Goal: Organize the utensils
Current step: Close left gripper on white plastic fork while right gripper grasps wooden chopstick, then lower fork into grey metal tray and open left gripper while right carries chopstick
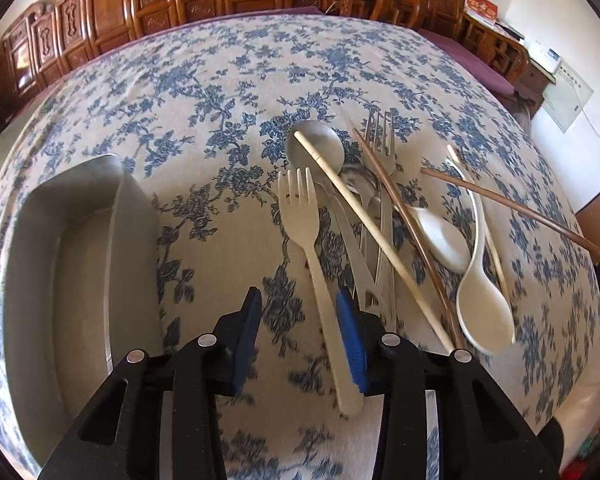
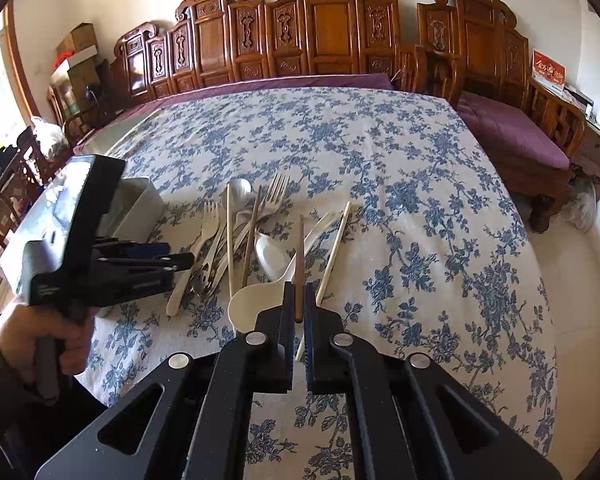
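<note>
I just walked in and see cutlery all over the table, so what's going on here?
A person is sorting a pile of utensils on the floral tablecloth with a gripper in each hand. The right gripper is shut on a dark brown chopstick. The left gripper straddles the handle of a cream plastic fork, its pads not yet pressing on it. A metal tray stands to the left.

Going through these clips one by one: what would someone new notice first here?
A jumbled pile of utensils lies mid-table on the blue floral tablecloth: a cream plastic fork, metal forks, spoons and chopsticks crossing each other. To its left stands an empty metal tray. The right gripper is shut on a dark brown chopstick, while the left gripper hangs over the cream fork's handle, jaws not yet gripping.
</note>
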A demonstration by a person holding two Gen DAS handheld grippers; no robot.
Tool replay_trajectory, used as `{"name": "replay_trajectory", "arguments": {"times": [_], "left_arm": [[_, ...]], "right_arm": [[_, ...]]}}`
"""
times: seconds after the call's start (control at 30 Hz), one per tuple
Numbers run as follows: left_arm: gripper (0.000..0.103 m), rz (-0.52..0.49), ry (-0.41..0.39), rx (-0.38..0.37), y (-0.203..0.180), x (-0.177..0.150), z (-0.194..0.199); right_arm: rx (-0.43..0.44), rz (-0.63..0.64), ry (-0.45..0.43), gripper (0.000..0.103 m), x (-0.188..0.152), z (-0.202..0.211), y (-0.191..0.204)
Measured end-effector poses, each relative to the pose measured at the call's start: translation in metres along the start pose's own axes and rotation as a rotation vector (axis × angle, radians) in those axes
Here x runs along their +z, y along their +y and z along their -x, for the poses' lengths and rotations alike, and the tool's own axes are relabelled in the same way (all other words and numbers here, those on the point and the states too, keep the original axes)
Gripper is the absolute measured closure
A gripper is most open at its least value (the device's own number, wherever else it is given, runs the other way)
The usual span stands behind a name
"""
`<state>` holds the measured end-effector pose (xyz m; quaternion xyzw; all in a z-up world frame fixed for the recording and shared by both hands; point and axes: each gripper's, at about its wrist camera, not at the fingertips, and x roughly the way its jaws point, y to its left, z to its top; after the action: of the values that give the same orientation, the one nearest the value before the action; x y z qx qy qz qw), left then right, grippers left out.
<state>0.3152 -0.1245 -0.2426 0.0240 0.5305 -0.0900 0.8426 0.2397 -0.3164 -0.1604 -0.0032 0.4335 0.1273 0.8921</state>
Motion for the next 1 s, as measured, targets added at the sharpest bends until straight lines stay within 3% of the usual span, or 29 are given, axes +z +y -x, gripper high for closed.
{"name": "replay_trajectory", "arguments": {"times": [0.1,0.2,0.23,0.47,1.0], "left_arm": [[0.068,-0.007,0.015,0.01,-0.004,0.003,-0.006],[0.081,-0.011,0.016,0.028,-0.006,0.004,-0.008],[0.096,-0.008,0.017,0.028,-0.005,0.004,-0.008],[0.097,0.006,0.013,0.016,0.007,0.004,0.004],[0.097,-0.014,-0.119,0.029,0.05,0.0,0.09]], "right_arm": [[-0.005,0.005,-0.012,0.098,0.002,0.003,-0.001],[-0.006,0.004,-0.029,0.098,0.005,0.007,-0.003],[-0.006,0.005,-0.033,0.098,0.005,0.009,-0.003],[-0.007,0.02,-0.052,0.098,0.006,0.015,0.001],[0.025,0.107,-0.126,0.098,0.015,0.046,0.041]]}}
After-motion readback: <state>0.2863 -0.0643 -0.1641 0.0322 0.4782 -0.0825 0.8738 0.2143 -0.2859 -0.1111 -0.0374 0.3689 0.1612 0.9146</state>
